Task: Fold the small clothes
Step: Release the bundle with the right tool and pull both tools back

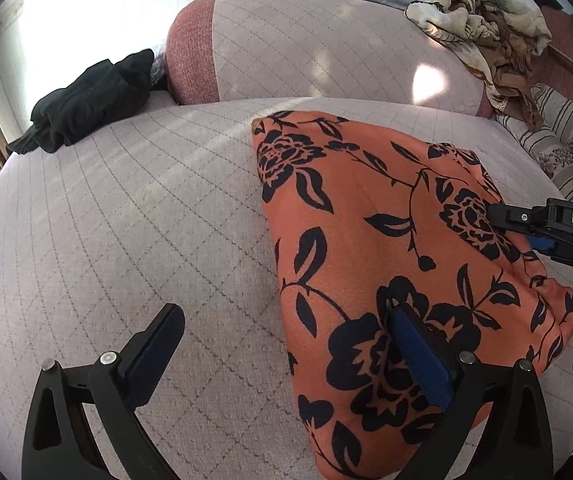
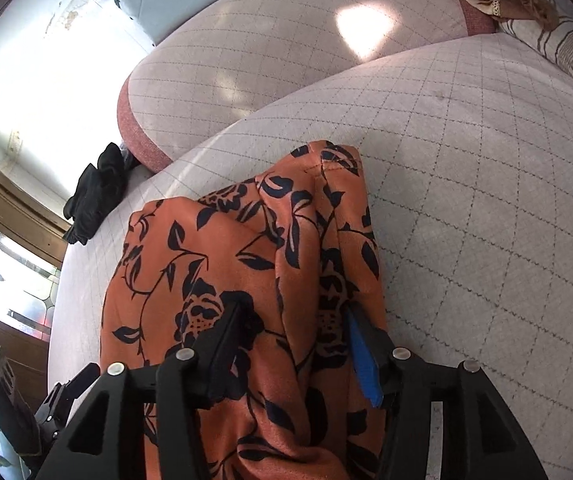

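Note:
An orange garment with a black flower print (image 1: 370, 240) lies partly folded on the quilted pink sofa seat (image 1: 126, 220). My left gripper (image 1: 282, 340) is open wide; its right finger rests over the garment's near part, its left finger over bare seat. My right gripper (image 2: 292, 320) has its jaws partly open around a raised fold of the same garment (image 2: 222, 264), with cloth bunched between the fingers. The right gripper also shows in the left wrist view (image 1: 526, 224) at the garment's right edge, held by a hand.
A black garment (image 1: 86, 100) lies at the seat's far left edge. A crumpled beige floral cloth (image 1: 482, 20) lies on the backrest (image 1: 326, 48) at the far right. A striped floral cushion (image 1: 558, 148) sits at the right. A window is at the left.

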